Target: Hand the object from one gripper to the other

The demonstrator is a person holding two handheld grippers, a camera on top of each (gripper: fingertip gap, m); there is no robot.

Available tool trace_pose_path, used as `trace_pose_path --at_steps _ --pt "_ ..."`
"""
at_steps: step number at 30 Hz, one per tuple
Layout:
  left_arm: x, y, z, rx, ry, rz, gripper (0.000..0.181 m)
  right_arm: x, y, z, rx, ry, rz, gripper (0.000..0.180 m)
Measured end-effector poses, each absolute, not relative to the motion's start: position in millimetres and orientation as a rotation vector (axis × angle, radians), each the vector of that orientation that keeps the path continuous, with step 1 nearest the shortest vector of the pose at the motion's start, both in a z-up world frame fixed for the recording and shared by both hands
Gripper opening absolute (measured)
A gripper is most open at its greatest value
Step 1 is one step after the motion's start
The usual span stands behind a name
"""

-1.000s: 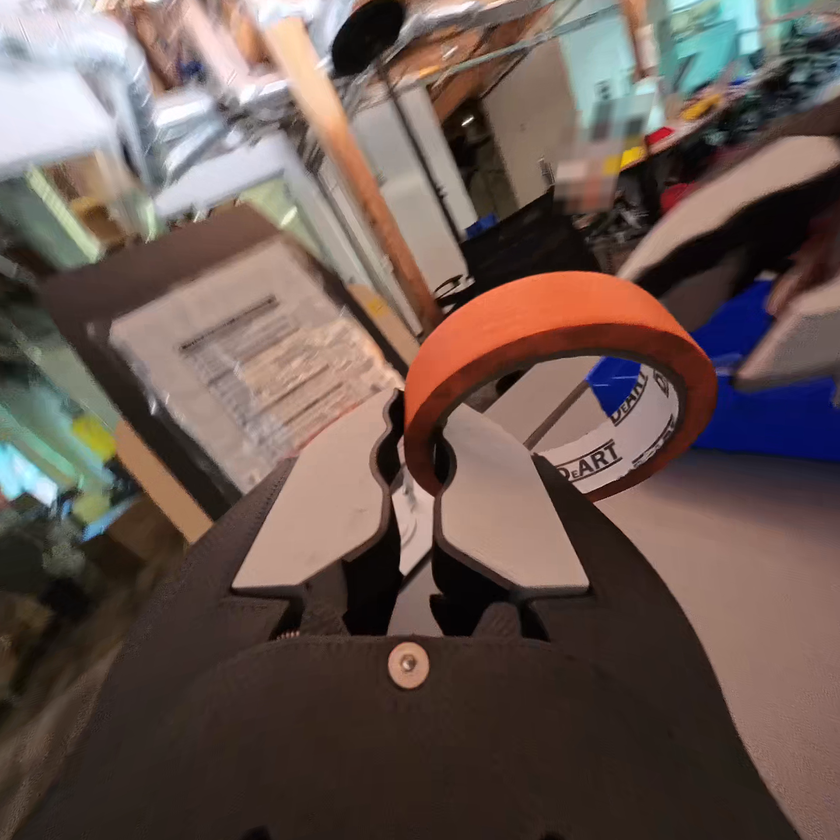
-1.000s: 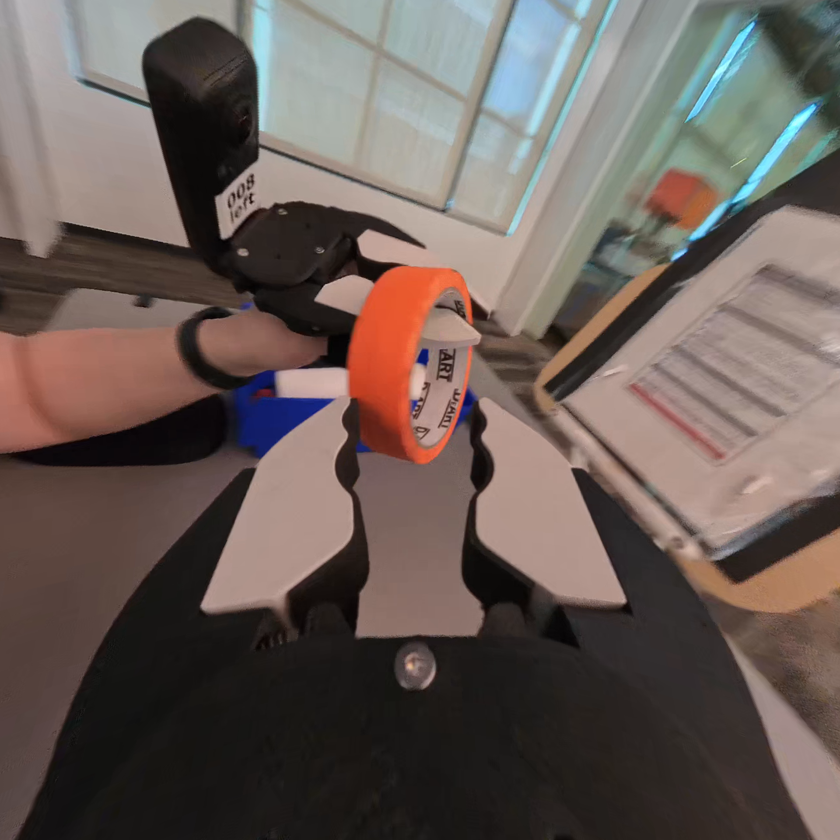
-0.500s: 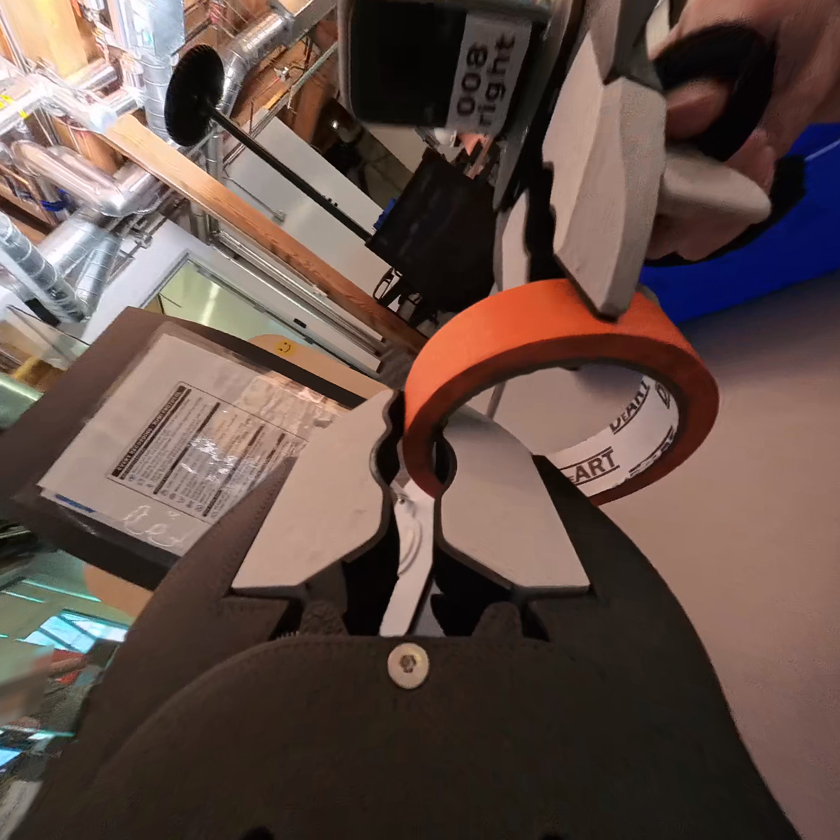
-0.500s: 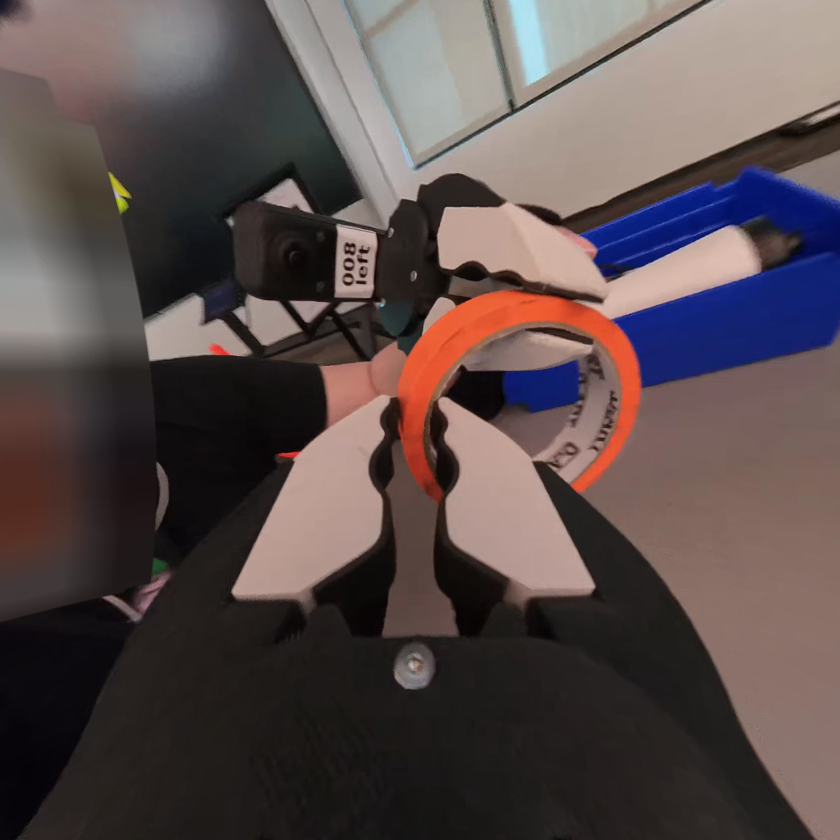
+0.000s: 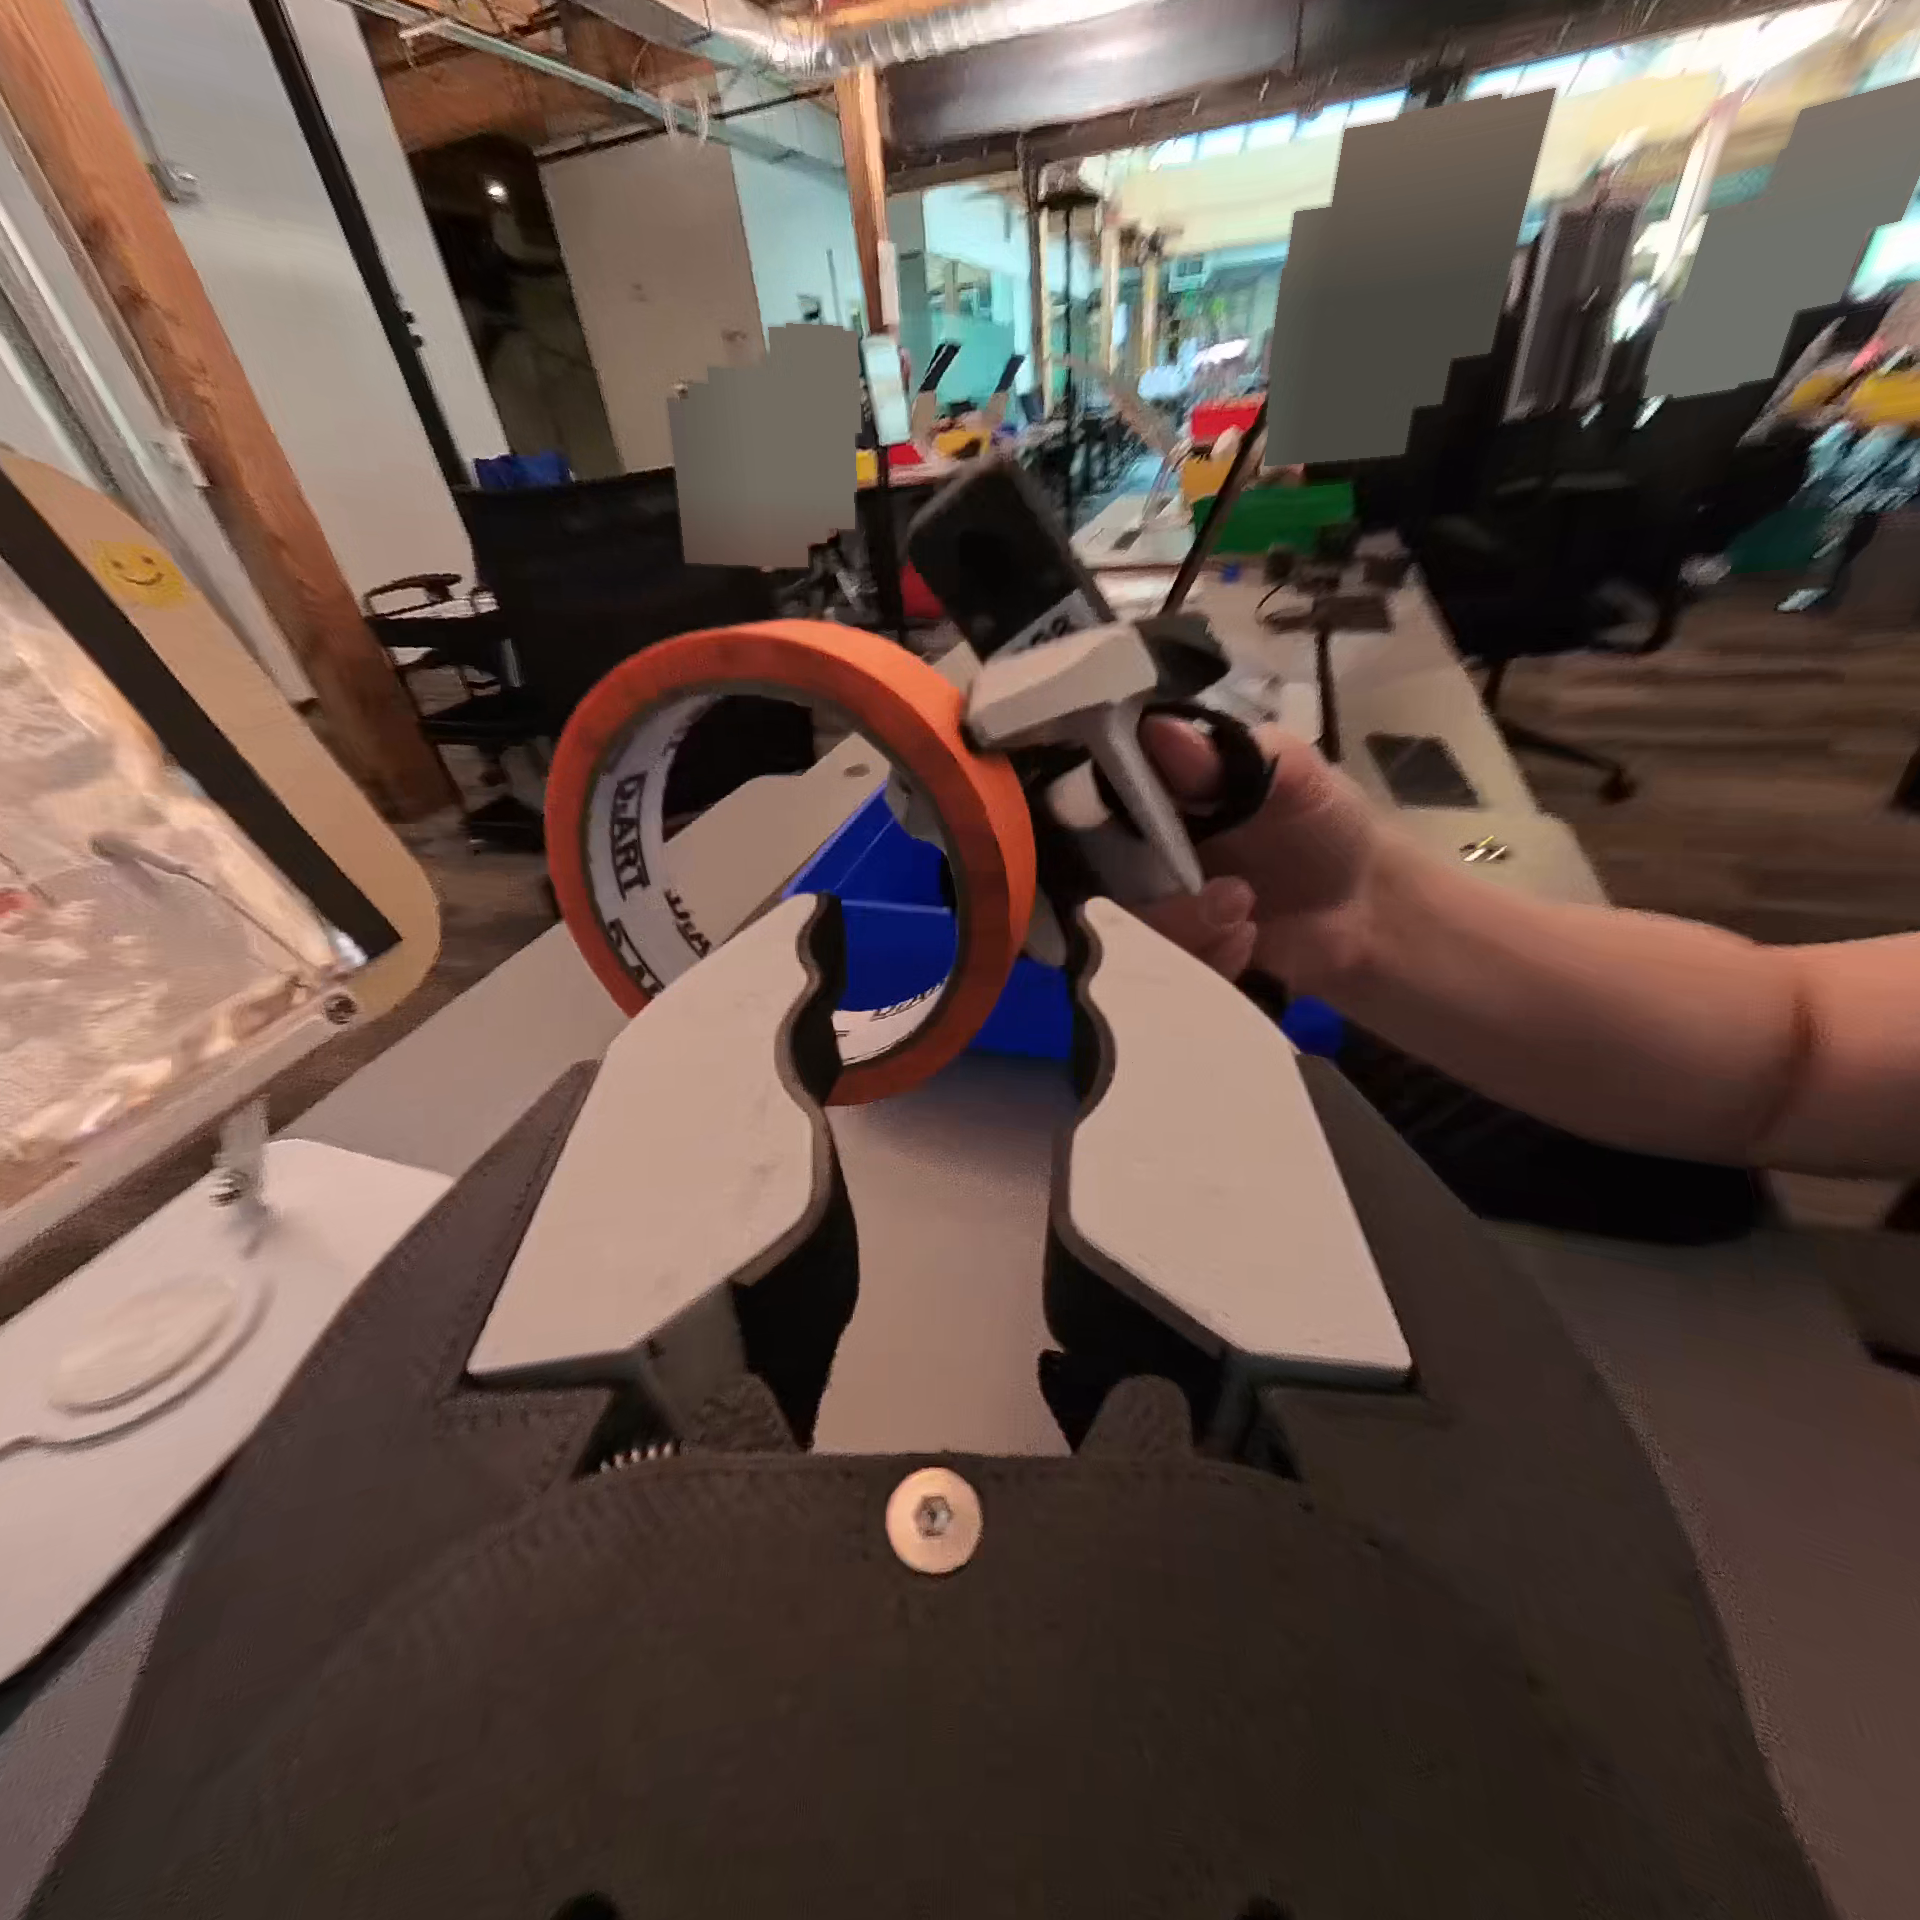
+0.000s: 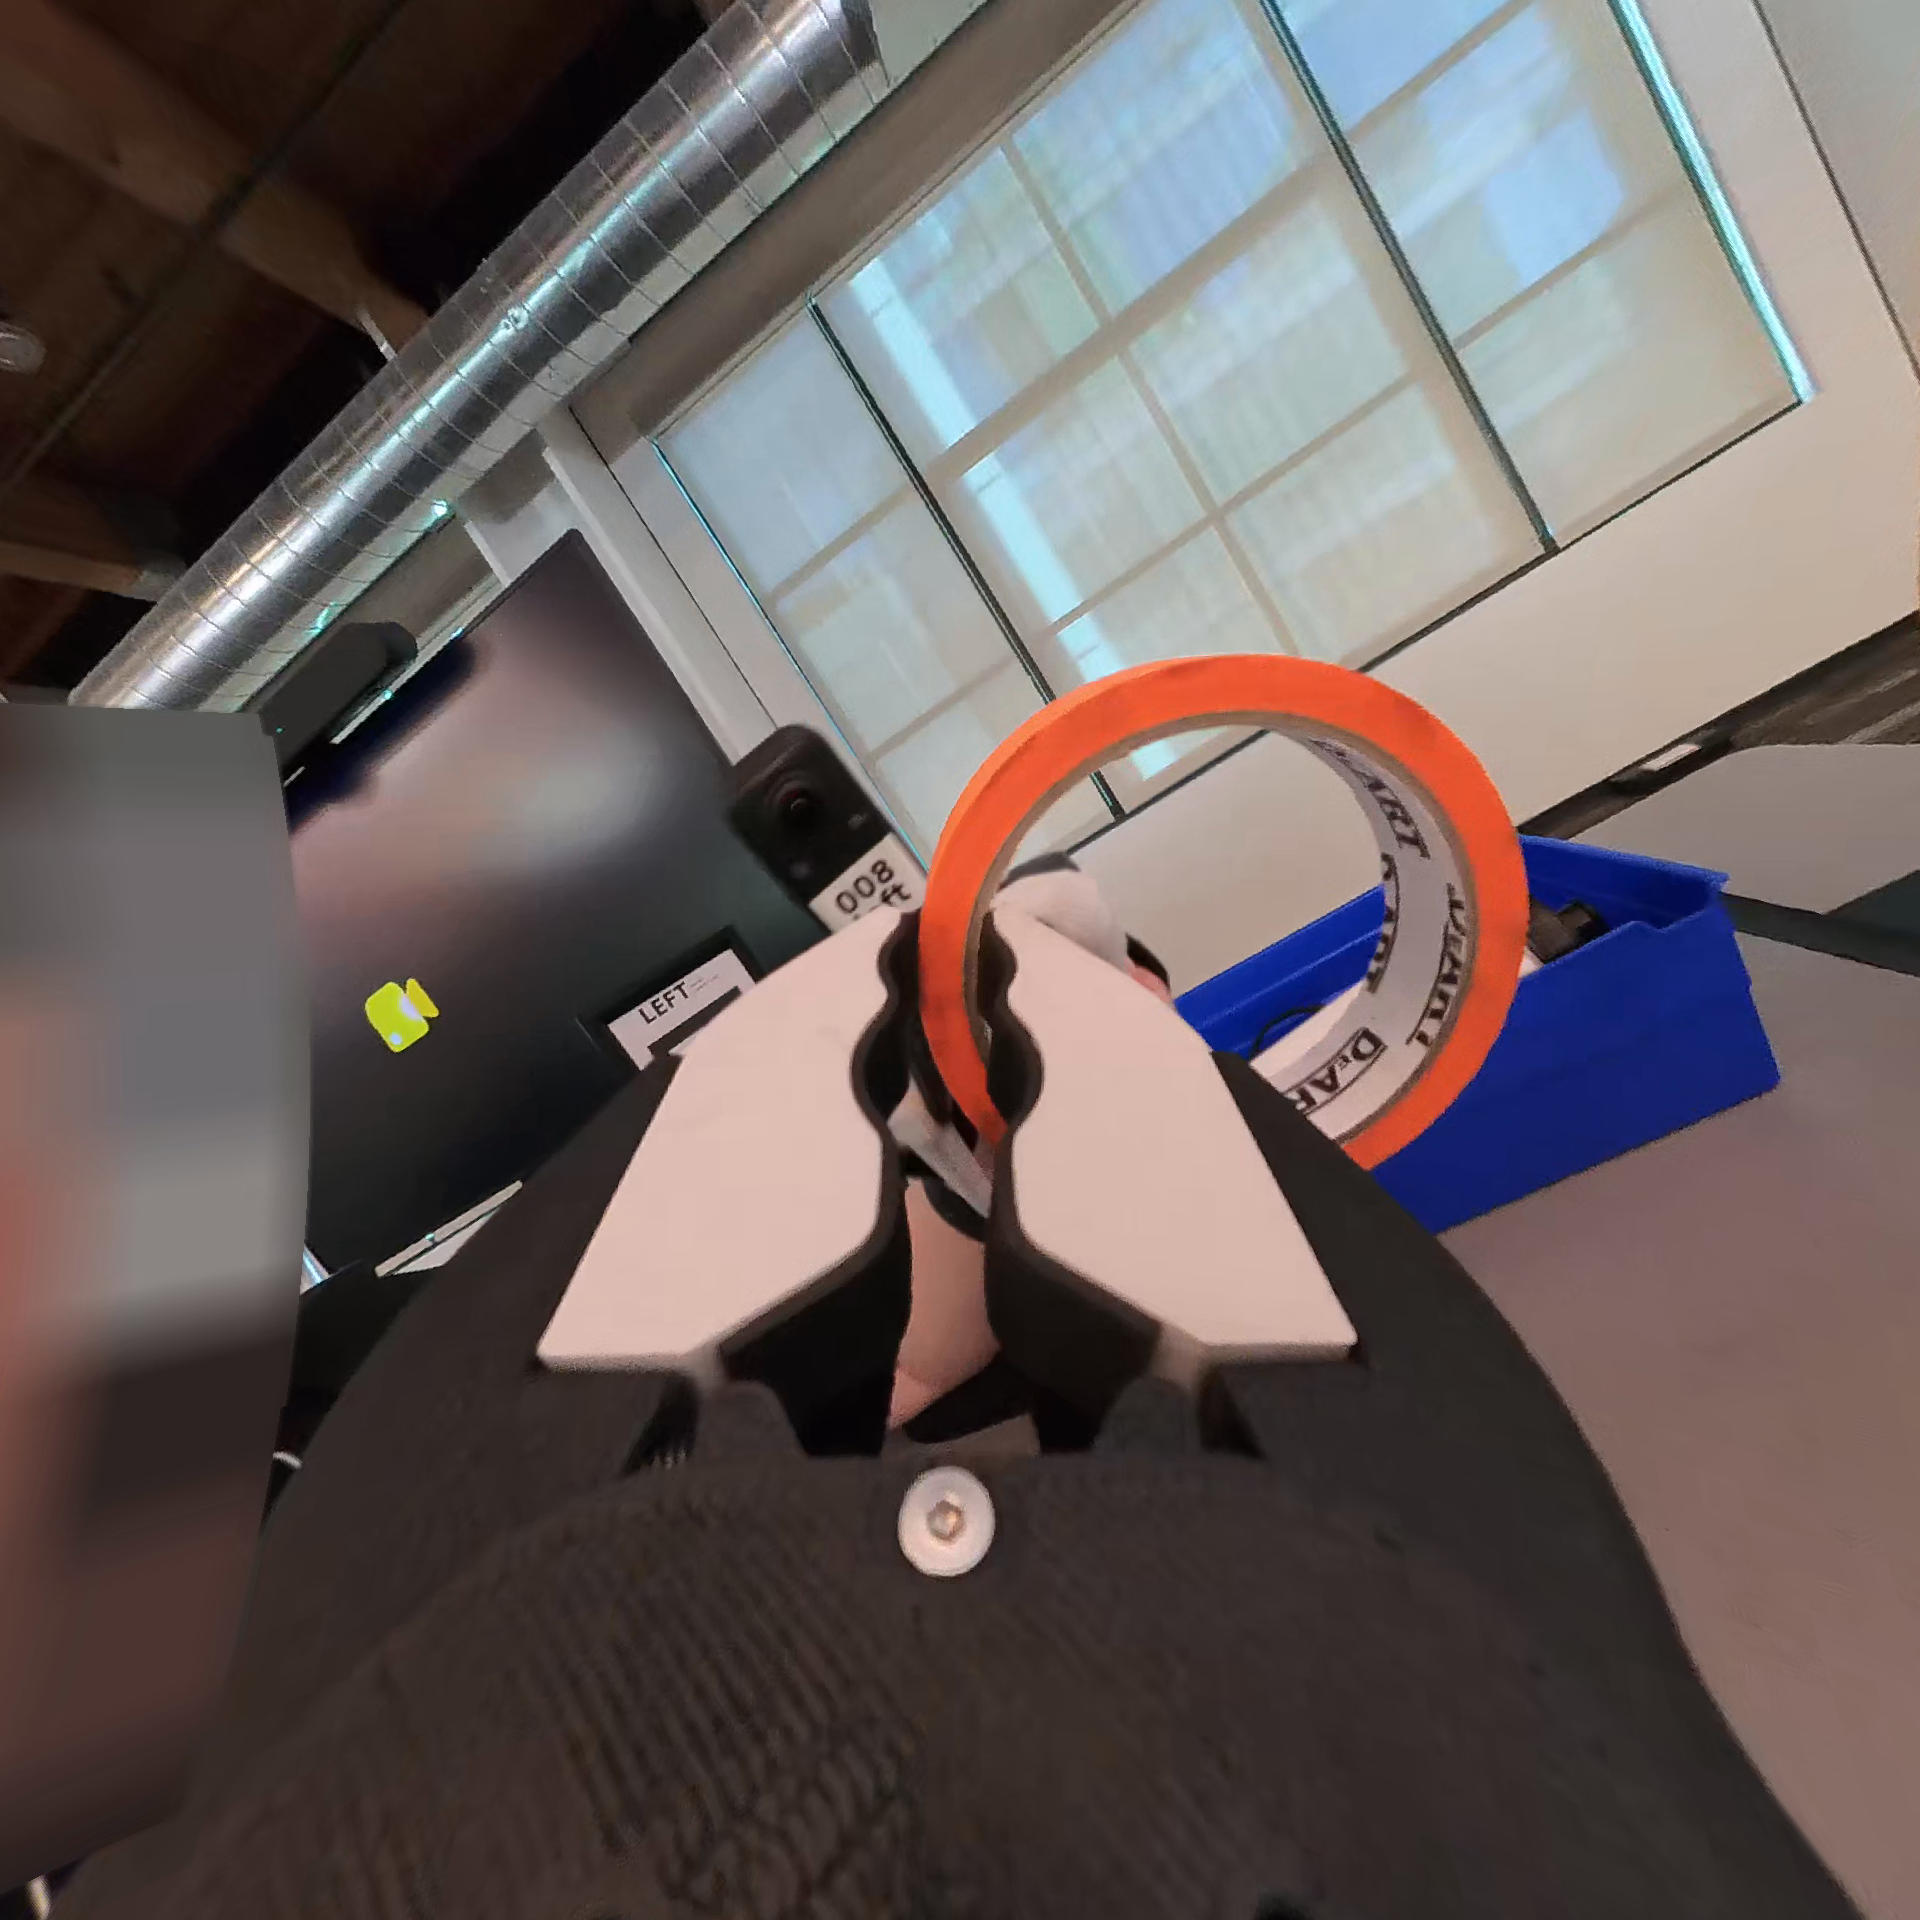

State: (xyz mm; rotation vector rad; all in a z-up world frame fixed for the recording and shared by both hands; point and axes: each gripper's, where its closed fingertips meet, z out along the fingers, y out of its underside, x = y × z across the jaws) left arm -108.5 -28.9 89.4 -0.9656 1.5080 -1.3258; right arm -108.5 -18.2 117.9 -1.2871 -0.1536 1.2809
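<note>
Orange tape roll (image 6: 1226, 904) held off the worktop, rim pinched in the closed right hand-held gripper (image 6: 948, 966). Left hand-held gripper (image 5: 948, 935) spread wide, empty, just below the roll's lower rim (image 5: 790, 821); ring on edge, hole sideways.

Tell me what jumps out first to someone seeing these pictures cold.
The orange tape roll dominates: in the right wrist view the right gripper is clamped on its rim, holding it up before a big window. In the left wrist view the left gripper stands open just below the roll. Behind it, a blue bin sits on the grey table.
</note>
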Motion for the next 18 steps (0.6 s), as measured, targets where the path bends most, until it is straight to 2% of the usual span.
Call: trace_pose_path --at_steps 1,5,9,14,18 --pt "-105.8 -30.3 84.7 -0.951 1.521 -1.267 0.038 -111.0 -17.3 117.1 -1.29 -0.151 1.272 0.011" --pt "-100.3 -36.9 74.9 -0.922 1.549 -1.173 0.017 -123.5 -13.4 110.5 -1.34 -0.178 1.221 0.014" --pt "-103.7 -34.5 84.7 -0.964 1.511 -1.295 0.01 -117.1 -15.8 116.3 -1.382 -0.252 1.022 0.027" --pt "-121.5 -5.1 126.2 -1.115 1.143 -1.808 0.01 -94.1 -23.0 134.4 -1.29 -0.337 0.524 0.05" --pt "-129.7 6.4 137.3 -1.195 0.929 -2.212 0.009 -107.9 -7.2 114.9 -1.321 -0.425 0.147 0.061"
